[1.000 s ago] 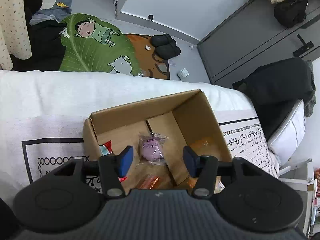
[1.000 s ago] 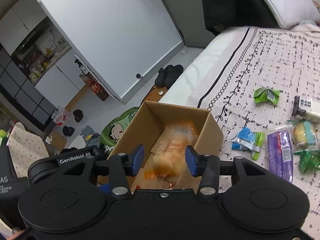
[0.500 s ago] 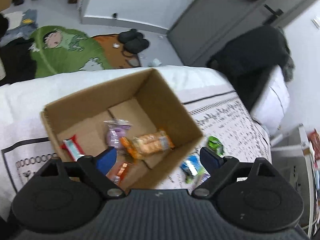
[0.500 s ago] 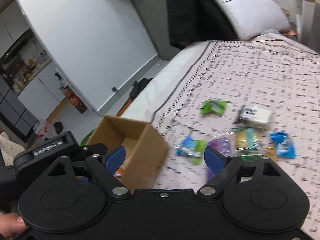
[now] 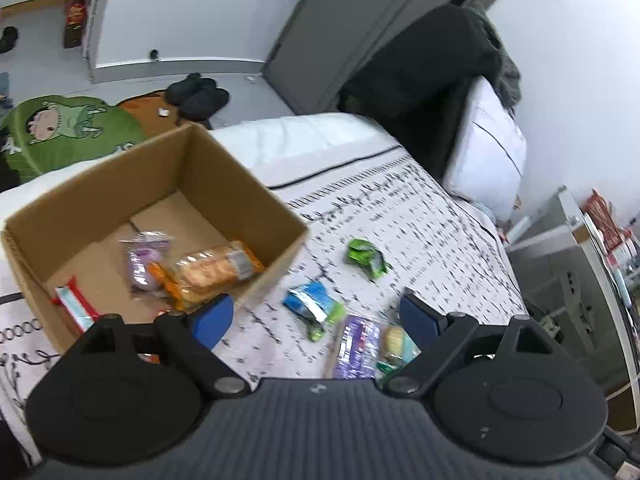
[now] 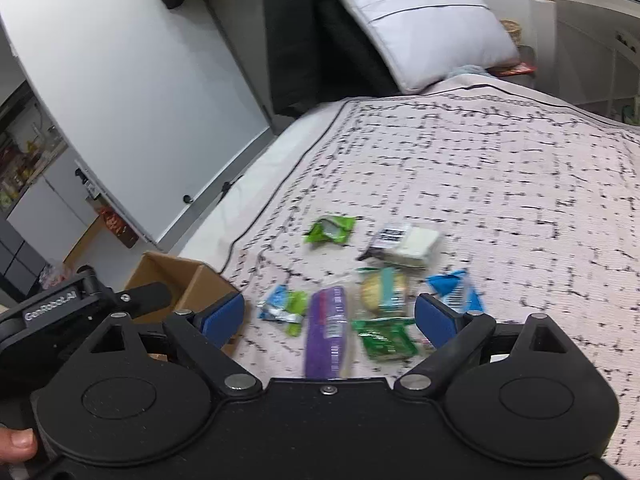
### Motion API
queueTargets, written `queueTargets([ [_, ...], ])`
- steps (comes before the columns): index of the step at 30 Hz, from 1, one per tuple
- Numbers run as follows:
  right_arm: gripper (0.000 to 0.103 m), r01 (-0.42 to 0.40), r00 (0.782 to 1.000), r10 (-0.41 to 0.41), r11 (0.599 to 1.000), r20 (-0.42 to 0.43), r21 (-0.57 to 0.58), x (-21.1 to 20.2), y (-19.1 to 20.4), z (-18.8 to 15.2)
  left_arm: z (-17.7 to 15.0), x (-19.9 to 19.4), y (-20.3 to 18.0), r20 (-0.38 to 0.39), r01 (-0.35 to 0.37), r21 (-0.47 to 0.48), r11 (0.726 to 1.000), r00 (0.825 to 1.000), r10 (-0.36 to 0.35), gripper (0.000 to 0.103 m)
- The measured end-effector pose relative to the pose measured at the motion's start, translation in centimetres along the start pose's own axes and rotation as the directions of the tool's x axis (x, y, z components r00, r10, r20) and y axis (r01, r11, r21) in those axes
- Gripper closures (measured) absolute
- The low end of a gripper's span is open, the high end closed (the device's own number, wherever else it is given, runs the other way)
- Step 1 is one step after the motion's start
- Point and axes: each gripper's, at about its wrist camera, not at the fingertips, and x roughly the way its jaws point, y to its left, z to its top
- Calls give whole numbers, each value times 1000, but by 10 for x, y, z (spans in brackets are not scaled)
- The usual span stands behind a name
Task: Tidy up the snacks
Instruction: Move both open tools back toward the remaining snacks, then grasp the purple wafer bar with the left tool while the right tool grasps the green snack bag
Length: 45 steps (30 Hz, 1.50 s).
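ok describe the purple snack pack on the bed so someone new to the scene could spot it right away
Start at the open cardboard box on the patterned bedspread, then look to the loose cluster of snacks beside it. The purple snack pack lies at the cluster's near edge, between a blue-and-green wrapper and a green packet. It is the only long purple one there.

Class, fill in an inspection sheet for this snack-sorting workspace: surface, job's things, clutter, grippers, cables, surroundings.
Surface: patterned bedspread, on a bed.
Job's things: open cardboard box holding a cracker pack, purple snack and red-edged bar; loose packets beside it, including a green packet and purple packet.
Clutter: nothing seen on the bed.
Grippers: left gripper and right gripper, jaws wide, empty.
Cables: thin dark cable along the bed edge.
Surroundings: pillow, slippers, floor mat.
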Motion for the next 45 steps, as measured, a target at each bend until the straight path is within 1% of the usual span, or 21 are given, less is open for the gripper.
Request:
queueTargets([
  [4, 11, 14, 1000, -14, 1000, 0, 17, 0, -21, -3, -10, 10, -13, -8, 0, 45, 999, 1000, 0, 14],
  [7, 13, 8, 1000, -7, 999, -15, 35, 4, -33, -8, -17, 20, -19, -31, 10, 62, 998, 999, -8, 14],
  [9, 16, 1, 1000, 0, 999, -25, 51, 8, -39, -12, -22, 28, -23, -40, 2, 78, 997, 999, 1, 14],
  [11, 25, -13, 999, 15, 997, -33, 72, 12, -47, -15, -27, 34, -26, -45, -4, 99, 995, 999, 8, 15],
  [12, 27, -21, 999, 24, 997, -38, 79, 14, -49, -16, -30, 37, -27, -50, -6, 107, 994, 999, 12, 16],
  [14, 35, -33, 998, 38, 994, -51, 101, 19, -56, -19, -34, 43, -28, -61, -5, 108, 994, 998, 12, 16],
  [16, 39, -43, 997, 50, 992, -60, 120, 24, -61, -21, -38, 48, -31, -67, -9, 117, 993, 998, 17, 17],
  [19, 40, -61, 995, 71, 990, -74, 130, 31, -66, -23, -44, 56, -36, -74, -23, 141, 990, 997, 33, 19],
  [24, 43, -96, 990, 110, 984, -91, 153, 42, -71, -24, -55, 75, -37, -119, -46, 145, 988, 991, 64, 26],
  [30, 53, -126, 984, 145, 978, -108, 163, 54, -75, -25, -65, 91, -39, -155, -67, 166, 984, 984, 93, 26],
  [31, 55, -129, 983, 148, 978, -110, 166, 56, -76, -25, -67, 94, -39, -160, -70, 172, 983, 982, 98, 26],
  [32, 60, -130, 982, 151, 977, -114, 167, 58, -77, -25, -68, 96, -40, -164, -72, 179, 981, 981, 102, 26],
  [33, 63, -133, 981, 154, 977, -118, 168, 61, -77, -25, -70, 98, -40, -168, -75, 186, 980, 980, 107, 26],
  [35, 79, -136, 980, 158, 976, -123, 170, 65, -78, -26, -73, 103, -41, -178, -80, 197, 977, 977, 116, 26],
  [37, 89, -145, 978, 167, 975, -122, 170, 69, -79, -26, -76, 107, -42, -187, -78, 207, 975, 975, 118, 26],
  [38, 97, -152, 978, 172, 974, -117, 169, 68, -78, -25, -78, 108, -43, -189, -80, 214, 973, 974, 121, 26],
  [41, 101, -149, 981, 164, 979, -108, 139, 65, -74, -24, -81, 110, -45, -189, -86, 231, 969, 973, 131, 26],
  [45, 103, -148, 982, 163, 978, -100, 148, 61, -77, -25, -84, 111, -46, -186, -93, 256, 962, 972, 144, 26],
])
